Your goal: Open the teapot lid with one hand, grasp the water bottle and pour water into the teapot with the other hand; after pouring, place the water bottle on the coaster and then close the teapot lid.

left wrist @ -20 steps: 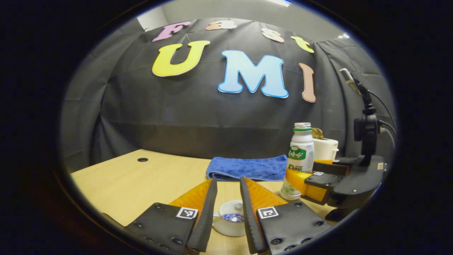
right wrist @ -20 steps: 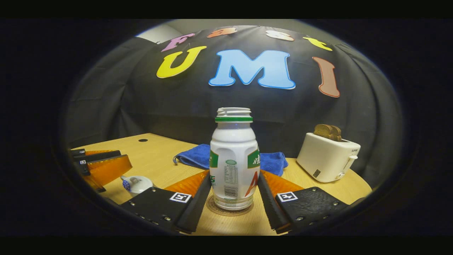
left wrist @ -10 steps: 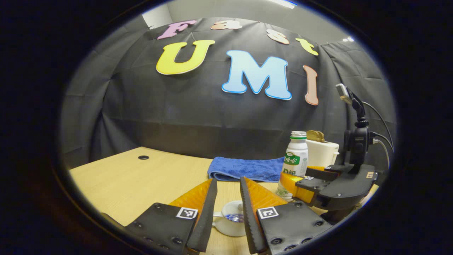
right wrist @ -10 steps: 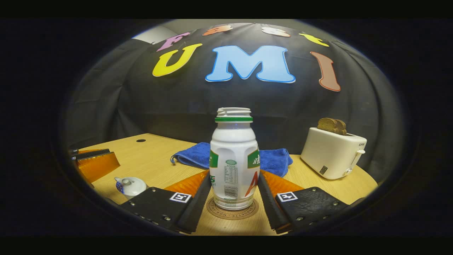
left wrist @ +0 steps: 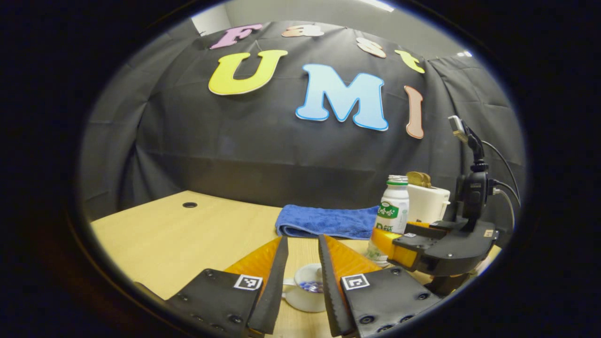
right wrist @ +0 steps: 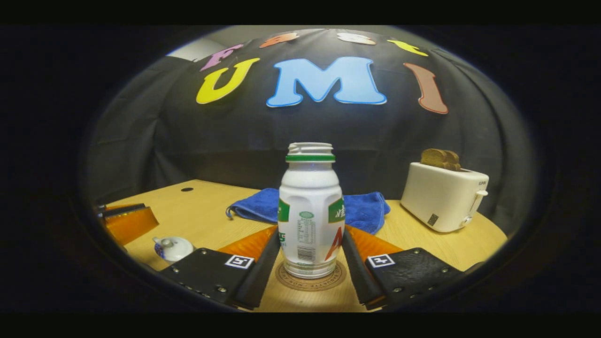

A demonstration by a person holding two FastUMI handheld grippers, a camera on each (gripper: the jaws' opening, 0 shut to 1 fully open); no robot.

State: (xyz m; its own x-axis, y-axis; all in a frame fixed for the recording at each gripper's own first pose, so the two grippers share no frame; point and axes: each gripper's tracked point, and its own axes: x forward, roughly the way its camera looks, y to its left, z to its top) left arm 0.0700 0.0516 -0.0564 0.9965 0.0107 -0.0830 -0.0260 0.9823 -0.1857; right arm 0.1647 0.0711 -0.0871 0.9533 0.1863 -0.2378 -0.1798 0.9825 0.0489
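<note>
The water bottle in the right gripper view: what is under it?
A round brown coaster lies under the water bottle, on the wooden table. Its rim shows around the bottle's base; its middle is covered by the bottle.

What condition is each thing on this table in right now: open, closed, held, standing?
Water bottle: upright, uncapped, over the coaster.
Coaster: flat on the table, under the bottle.
Teapot: on the table, lid on.
Right gripper: fingers against the bottle's sides.
Left gripper: open, above the teapot.
Towel: lying folded.
Toaster: bread standing up in its slots.
</note>
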